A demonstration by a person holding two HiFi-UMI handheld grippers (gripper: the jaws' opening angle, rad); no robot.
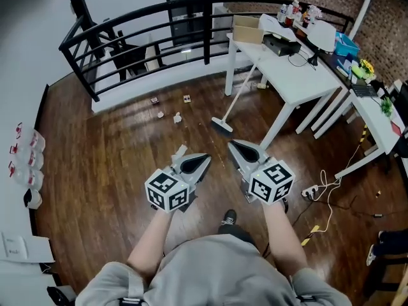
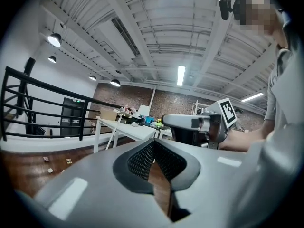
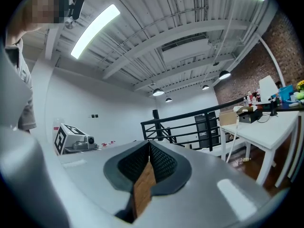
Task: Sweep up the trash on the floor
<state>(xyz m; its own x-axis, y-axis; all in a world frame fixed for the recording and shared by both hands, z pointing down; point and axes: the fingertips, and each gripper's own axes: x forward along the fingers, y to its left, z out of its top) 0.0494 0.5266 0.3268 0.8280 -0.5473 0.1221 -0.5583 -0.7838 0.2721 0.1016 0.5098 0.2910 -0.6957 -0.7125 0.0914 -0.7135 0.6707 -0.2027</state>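
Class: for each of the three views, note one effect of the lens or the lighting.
Head view: the wide lens bows the railing. Left gripper view: a round fisheye image with dark corners; ceiling beams curve. Right gripper view: the ceiling strip light is blown out.

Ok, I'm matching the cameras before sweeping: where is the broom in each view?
Head view: the broom leans on the white table, just above centre.
Left gripper view: what looks like its thin slanted handle is by the table's leg, left of centre.
Right gripper view: the slanted handle is under the table's end, at right.
Shared landmark: the black railing.
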